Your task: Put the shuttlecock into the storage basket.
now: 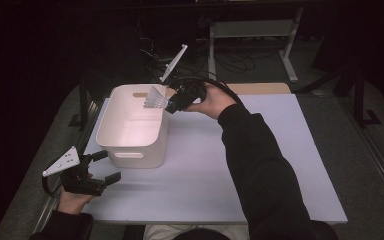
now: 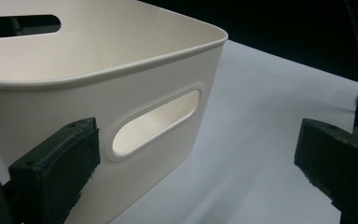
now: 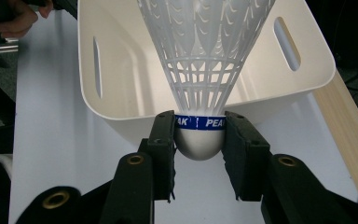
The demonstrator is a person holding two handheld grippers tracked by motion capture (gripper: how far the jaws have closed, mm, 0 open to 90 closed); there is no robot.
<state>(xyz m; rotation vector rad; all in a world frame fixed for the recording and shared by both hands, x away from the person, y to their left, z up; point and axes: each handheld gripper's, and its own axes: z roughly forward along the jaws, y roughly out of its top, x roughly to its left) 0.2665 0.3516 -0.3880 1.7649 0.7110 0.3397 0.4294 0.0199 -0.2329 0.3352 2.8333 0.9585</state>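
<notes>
Two tools: you hold one in each hand, and both show in the high view.
Right tool (image 3: 199,133): your jaws stand partly closed, with both pads pressed on the rounded white cork of a plastic shuttlecock (image 3: 200,70), just at its blue printed band.
Shuttlecock: its white lattice skirt fans away from your jaws and points over the rim toward the inside of the bin; in the high view it hangs at the bin's far right corner (image 1: 155,97), clear of the walls as far as you can tell.
Storage bin (image 1: 130,127): white plastic with slot handles, standing on the desk (image 1: 205,175) at your left; what can be seen of its inside looks empty.
Left tool (image 1: 97,167): your jaws stand wide apart and hold nothing; it waits low beside the bin's near wall, with one pad close to the handle slot (image 2: 156,122), and contact cannot be judged.
Step in hand: you appear to be carrying the shuttlecock to the bin for dropping in.
Next move: bring the cork fully past the rim, over the open middle, then part your right jaws so that it falls inside and not onto the edge.
Watch: the light skirt may catch the rim and tip it outward.
</notes>
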